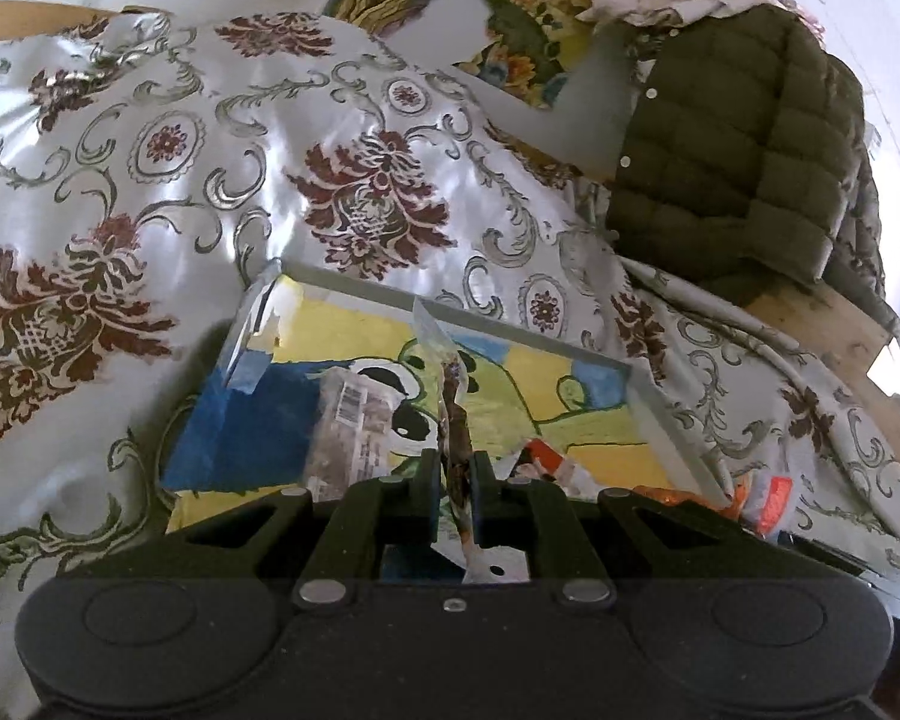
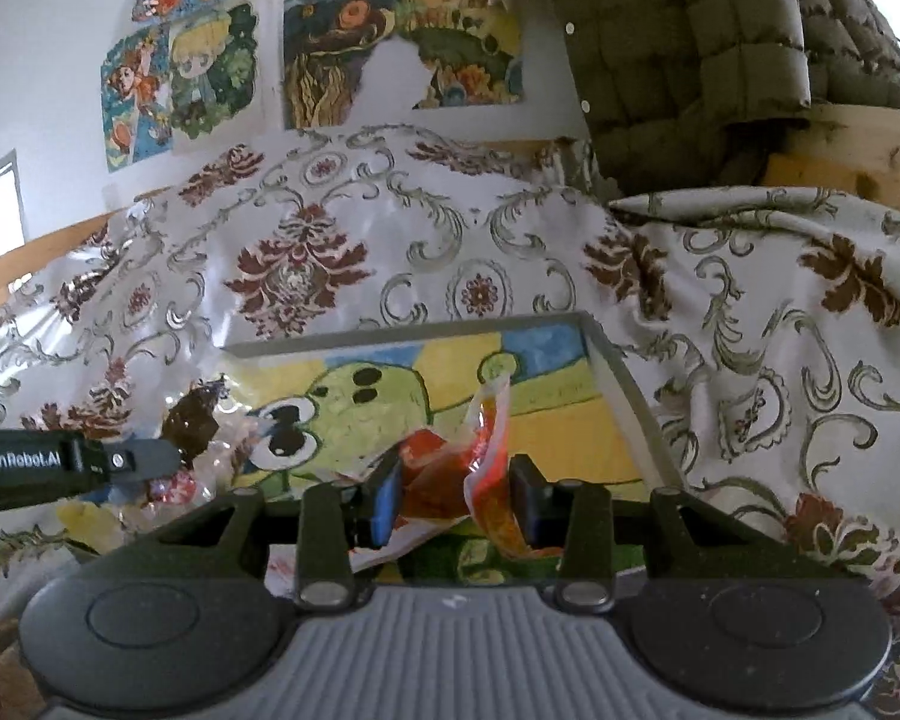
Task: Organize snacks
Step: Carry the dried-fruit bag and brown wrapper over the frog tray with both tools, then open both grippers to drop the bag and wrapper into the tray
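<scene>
A shallow grey-rimmed tray (image 1: pixel 528 337) with a cartoon frog picture on its floor lies on a floral cloth; it also shows in the right wrist view (image 2: pixel 624 384). My left gripper (image 1: pixel 453 480) is shut on a clear snack packet with brown contents (image 1: pixel 457 414), held over the tray. Another clear packet with a barcode (image 1: pixel 354 420) lies in the tray to its left. My right gripper (image 2: pixel 457 495) is closed on an orange-red snack packet (image 2: pixel 486 450) over the tray's near side. The left gripper's finger (image 2: pixel 144 457) enters the right wrist view from the left, by a dark brown packet (image 2: pixel 192 420).
A shiny white cloth with maroon and grey patterns (image 1: pixel 222 180) covers the surface. An olive puffer jacket (image 1: pixel 732 144) hangs at the back right over a wooden frame (image 1: pixel 822 324). Orange packets (image 1: pixel 768 498) lie beside the tray's right rim. Cartoon posters (image 2: pixel 180 78) hang on the wall.
</scene>
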`<state>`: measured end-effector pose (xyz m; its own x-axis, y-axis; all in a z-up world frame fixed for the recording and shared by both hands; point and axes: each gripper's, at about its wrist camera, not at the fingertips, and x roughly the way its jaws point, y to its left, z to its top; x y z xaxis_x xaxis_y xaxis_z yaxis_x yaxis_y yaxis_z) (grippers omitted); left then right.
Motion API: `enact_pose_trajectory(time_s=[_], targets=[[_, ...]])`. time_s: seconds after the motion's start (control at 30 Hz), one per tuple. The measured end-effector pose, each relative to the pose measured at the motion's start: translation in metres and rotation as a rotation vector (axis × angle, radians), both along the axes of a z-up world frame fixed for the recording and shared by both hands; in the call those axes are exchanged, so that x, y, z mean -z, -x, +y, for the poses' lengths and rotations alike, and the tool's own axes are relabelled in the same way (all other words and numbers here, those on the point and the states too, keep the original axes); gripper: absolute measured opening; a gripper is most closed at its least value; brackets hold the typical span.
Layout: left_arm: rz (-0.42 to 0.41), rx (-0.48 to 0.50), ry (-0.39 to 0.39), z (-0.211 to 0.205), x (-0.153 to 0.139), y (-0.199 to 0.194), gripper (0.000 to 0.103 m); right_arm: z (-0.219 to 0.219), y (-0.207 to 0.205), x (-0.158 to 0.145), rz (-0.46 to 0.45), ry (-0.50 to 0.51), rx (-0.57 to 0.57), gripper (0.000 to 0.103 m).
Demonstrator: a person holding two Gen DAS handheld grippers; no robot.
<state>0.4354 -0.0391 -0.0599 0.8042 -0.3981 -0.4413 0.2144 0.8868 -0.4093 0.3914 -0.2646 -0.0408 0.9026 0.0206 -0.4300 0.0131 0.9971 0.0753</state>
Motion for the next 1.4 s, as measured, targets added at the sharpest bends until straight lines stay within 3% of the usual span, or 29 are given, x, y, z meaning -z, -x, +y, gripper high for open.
enact_pose_trajectory(time_s=[0.37,0.43,0.6,0.73,0.97,1.17,1.4], targets=[[0.042,0.003,-0.105,-0.014,0.010,0.001,0.018,0.005,0.001,0.008,0.053,0.037,0.006,0.052],[0.050,-0.001,-0.103,-0.014,0.010,0.002,0.019,0.008,0.003,0.007,0.050,0.061,0.007,0.060],[0.034,-0.015,-0.091,-0.013,0.002,0.009,0.044,0.007,0.010,0.001,0.046,0.081,0.019,0.079],[-0.014,-0.041,-0.089,-0.011,-0.012,0.023,0.069,0.002,0.019,-0.007,0.032,0.075,0.039,0.087],[-0.119,-0.085,-0.173,-0.009,-0.044,0.057,0.099,-0.003,0.046,-0.034,-0.032,0.064,0.047,0.102],[-0.182,-0.112,-0.204,-0.006,-0.072,0.097,0.102,-0.002,0.076,-0.061,-0.109,0.072,0.033,0.103],[-0.214,-0.152,-0.176,0.003,-0.087,0.150,0.102,-0.005,0.124,-0.076,-0.191,0.060,0.040,0.103]])
